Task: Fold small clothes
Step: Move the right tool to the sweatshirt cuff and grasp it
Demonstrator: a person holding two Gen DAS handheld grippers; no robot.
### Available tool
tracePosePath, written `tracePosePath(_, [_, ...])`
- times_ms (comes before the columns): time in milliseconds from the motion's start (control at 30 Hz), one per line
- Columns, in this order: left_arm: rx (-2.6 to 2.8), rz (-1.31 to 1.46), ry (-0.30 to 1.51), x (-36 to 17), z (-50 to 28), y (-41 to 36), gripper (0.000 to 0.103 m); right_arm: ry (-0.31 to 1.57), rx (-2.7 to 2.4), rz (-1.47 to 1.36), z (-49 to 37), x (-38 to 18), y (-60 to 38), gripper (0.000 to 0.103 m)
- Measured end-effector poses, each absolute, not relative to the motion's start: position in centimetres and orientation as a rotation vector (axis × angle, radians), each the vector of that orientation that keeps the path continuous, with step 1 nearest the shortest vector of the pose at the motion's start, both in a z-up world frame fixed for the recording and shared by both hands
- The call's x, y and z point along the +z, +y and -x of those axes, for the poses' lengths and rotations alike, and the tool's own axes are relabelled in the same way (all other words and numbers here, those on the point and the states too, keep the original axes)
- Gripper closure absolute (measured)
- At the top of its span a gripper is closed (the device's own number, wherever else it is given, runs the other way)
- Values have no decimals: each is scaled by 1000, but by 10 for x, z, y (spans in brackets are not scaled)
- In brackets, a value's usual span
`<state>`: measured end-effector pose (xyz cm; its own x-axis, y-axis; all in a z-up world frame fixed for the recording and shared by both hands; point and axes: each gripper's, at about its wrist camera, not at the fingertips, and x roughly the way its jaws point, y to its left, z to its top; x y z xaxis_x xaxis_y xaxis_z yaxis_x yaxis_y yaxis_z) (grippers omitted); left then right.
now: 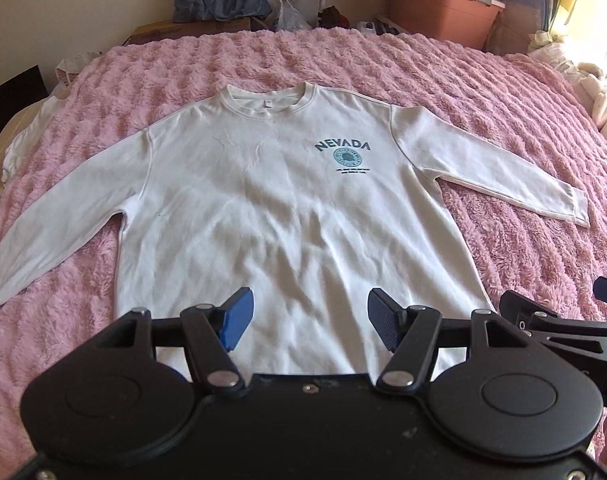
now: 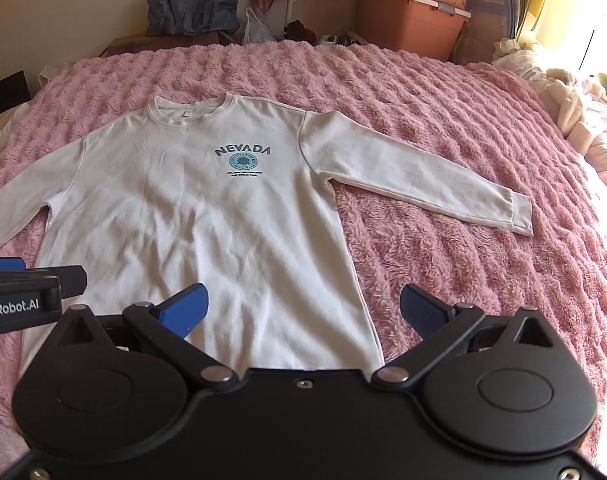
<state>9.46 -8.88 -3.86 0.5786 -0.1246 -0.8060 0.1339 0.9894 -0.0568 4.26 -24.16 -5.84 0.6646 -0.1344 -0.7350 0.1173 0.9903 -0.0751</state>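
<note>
white NEVADA sweatshirt (image 1: 271,208) lying flat, sleeves spread, mid-frame on pink fleece blanket (image 1: 483,92); left gripper (image 1: 309,320) hovering over hem, jaws apart; right gripper (image 2: 303,312) hovering at lower-right hem, jaws apart

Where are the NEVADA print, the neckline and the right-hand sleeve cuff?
NEVADA print (image 2: 242,151): right wrist view, on the lettering.
neckline (image 1: 267,98): left wrist view, on the ribbed collar front.
sleeve cuff (image 2: 521,216): right wrist view, on the cuff's end.

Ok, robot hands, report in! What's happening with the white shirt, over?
Left claw open, right claw open, both empty above the hem. White sweatshirt flat on the pink blanket, sleeves spread, unfolded. Nothing lying on it.
</note>
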Motion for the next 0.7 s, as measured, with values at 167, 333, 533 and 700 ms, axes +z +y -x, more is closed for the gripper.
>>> tracePosePath(167, [-261, -23, 902, -59, -144, -144, 36, 825, -201, -31, -62, -79, -291, 0])
tracePosePath(333, [-343, -34, 883, -84, -204, -202, 36, 742, -214, -102, -79, -108, -358, 1])
tracePosePath(533, [-408, -27, 844, -113, -273, -263, 36, 778, -345, -262, -110, -147, -464, 45])
tracePosePath(700, [-447, -21, 822, -140, -315, -296, 36, 657, -473, -351, -132, -174, -548, 57])
